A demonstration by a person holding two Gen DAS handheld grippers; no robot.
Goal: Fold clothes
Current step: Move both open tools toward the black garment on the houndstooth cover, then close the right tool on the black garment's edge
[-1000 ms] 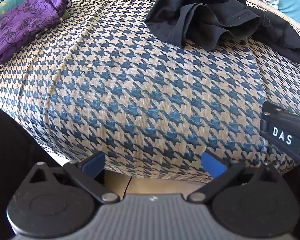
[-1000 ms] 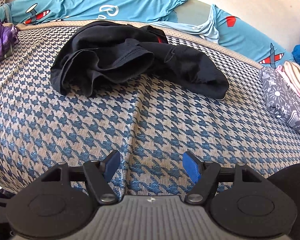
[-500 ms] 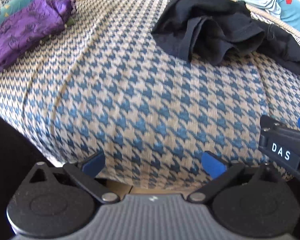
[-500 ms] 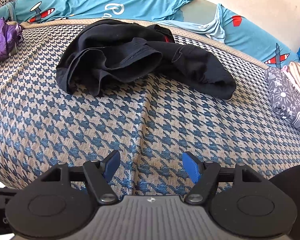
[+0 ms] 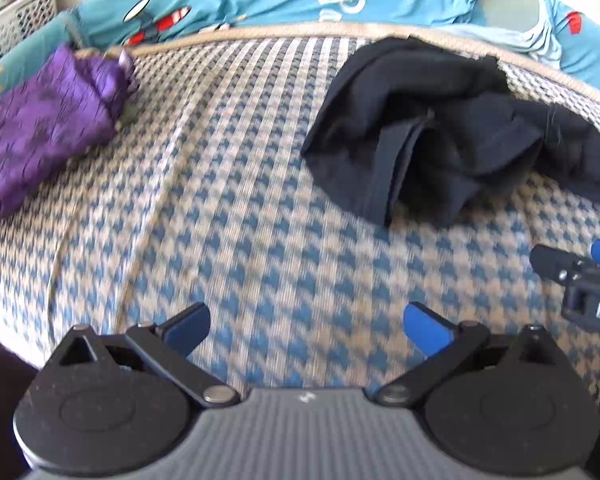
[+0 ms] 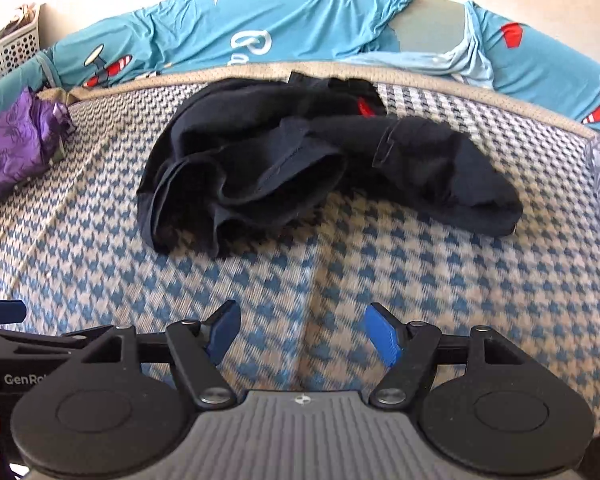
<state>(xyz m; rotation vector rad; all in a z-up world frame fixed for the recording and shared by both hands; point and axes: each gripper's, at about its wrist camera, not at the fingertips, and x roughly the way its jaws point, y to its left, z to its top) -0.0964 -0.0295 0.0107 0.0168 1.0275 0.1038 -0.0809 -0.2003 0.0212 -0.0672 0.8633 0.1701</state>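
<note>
Lying crosswise, prob. crumpled: blk garment [image 6: 300,168]

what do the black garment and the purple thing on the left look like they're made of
Black garment: soft matte knit, probably cotton jersey; it slumps in loose folds, with a stitched hem showing. Purple cloth: thin, shiny woven fabric, perhaps satin or polyester; it catches light along sharp crinkles and carries a faint darker pattern. Neither fibre can be confirmed by look alone.
</note>
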